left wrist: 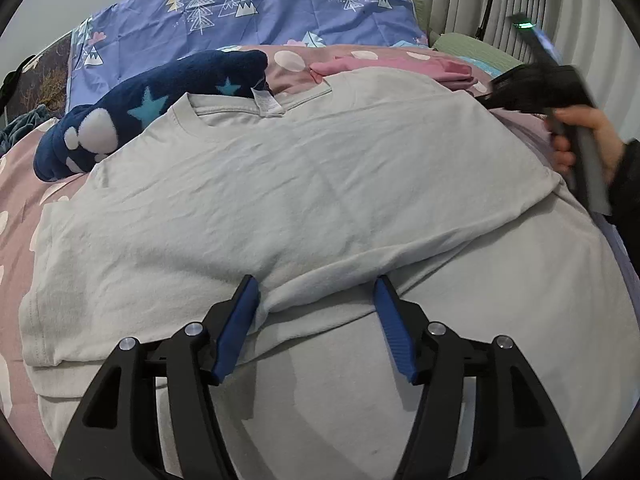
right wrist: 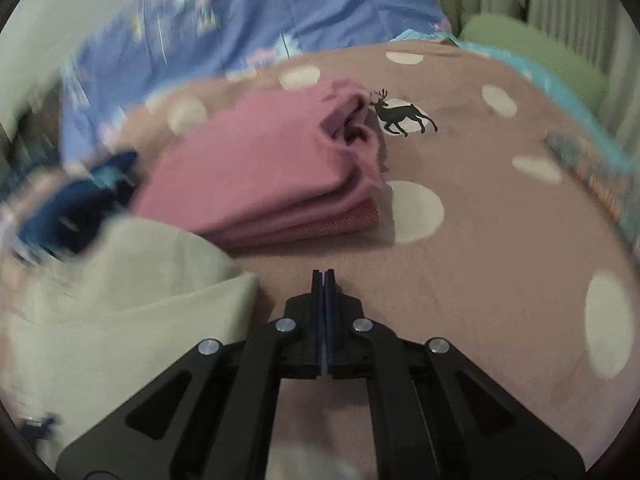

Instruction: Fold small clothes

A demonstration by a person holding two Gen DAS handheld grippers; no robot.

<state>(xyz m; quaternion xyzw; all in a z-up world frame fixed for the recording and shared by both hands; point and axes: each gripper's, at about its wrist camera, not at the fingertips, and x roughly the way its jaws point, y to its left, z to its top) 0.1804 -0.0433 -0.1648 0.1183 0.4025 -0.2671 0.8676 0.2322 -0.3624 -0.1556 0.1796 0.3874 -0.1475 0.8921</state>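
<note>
One pink garment (right wrist: 260, 184) is lying folded on the bed (right wrist: 500, 280) — the grey T-shirt (left wrist: 304, 184) is sitting half-folded under my left claw (left wrist: 316, 300), gaping wide; my right claw (right wrist: 323, 276) is pinching nothing.

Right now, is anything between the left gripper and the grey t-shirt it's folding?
Nothing visible. The left gripper is open, its blue pads either side of a folded edge of the pale grey cotton t-shirt. The navy star-patterned fleece garment lies beyond the collar, out of the way.
</note>
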